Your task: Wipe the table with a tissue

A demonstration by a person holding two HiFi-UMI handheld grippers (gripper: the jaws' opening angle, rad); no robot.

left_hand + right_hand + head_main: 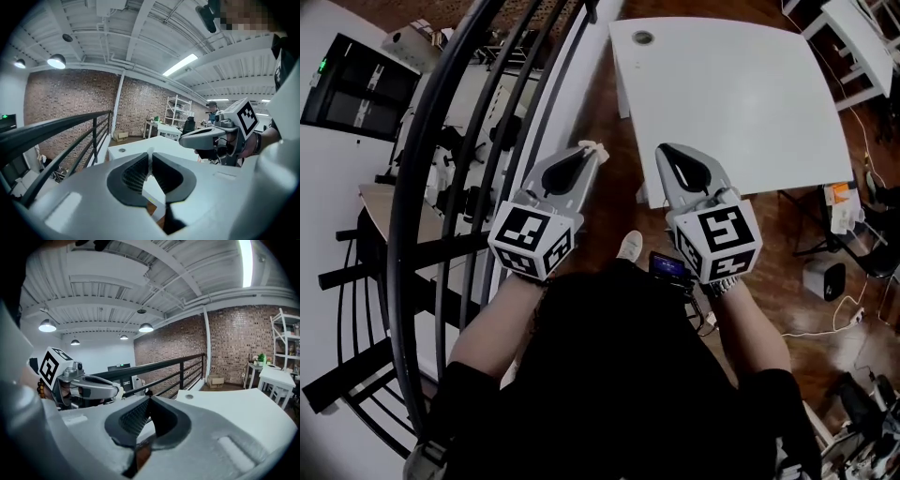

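Note:
A white table (741,103) stands ahead of me, bare on top apart from a round cable hole (642,37). My left gripper (592,150) hangs over the wooden floor just left of the table's near corner, shut on a small white tissue (597,147). The tissue (150,155) shows as a thin white strip pinched between the jaws in the left gripper view. My right gripper (664,152) is held beside it over the table's near edge, shut with nothing in it. In the right gripper view its jaws (150,401) meet, and the left gripper (101,389) shows at the left.
A curved black railing (441,187) runs close along my left side. Wooden floor (623,197) lies between me and the table. Cables and small devices (834,211) lie on the floor at the right. More white tables (862,37) stand at the far right.

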